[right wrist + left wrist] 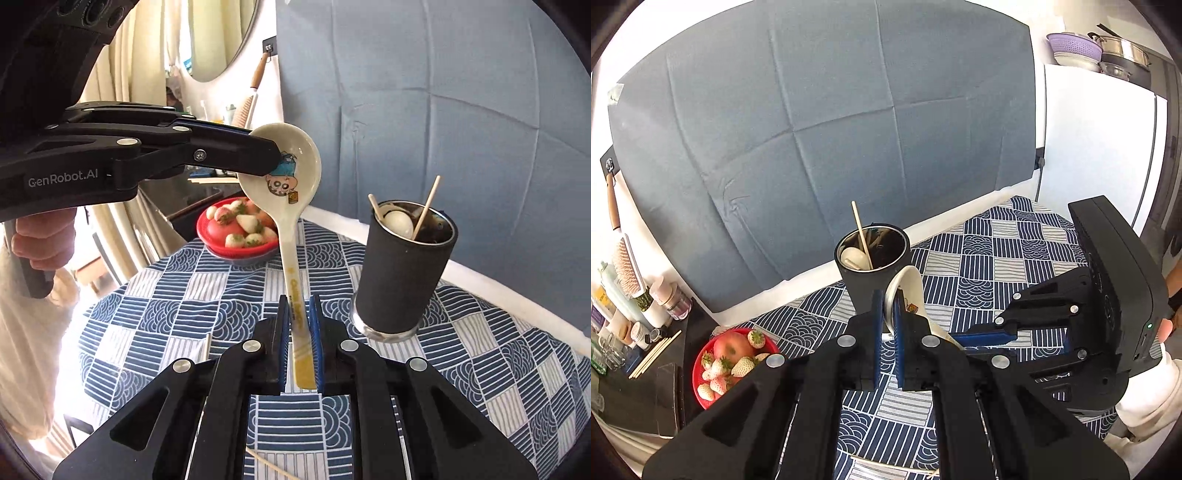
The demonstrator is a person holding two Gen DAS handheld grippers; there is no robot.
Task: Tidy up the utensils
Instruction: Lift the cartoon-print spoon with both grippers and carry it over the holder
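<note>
Spoon (286, 177): ceramic, cartoon print in the bowl, up in the air above the patterned tablecloth (480, 354), well clear of it.
Left gripper (886, 306): clenched on the rim of the spoon's bowl, pads pinching it edge-on.
Right gripper (300, 332): fingers closed around the yellow-tipped handle, touching on both sides, though how firmly is hard to judge from here.
Step in hand: looks like a handover, bowl end to handle end.
Holder: black cup (404, 273) just right of the spoon, already carrying a white spoon (397, 223) and chopsticks (426, 206).
Doing it well: secure the handle grip before letting go of the bowl; release gently, no twist on the ceramic; then lift over the cup's rim and lower handle-first, avoiding the sticks.
Stray bits: loose chopstick (205, 349) on the cloth beside the right gripper; red fruit bowl (240, 236) behind, out of the way.
</note>
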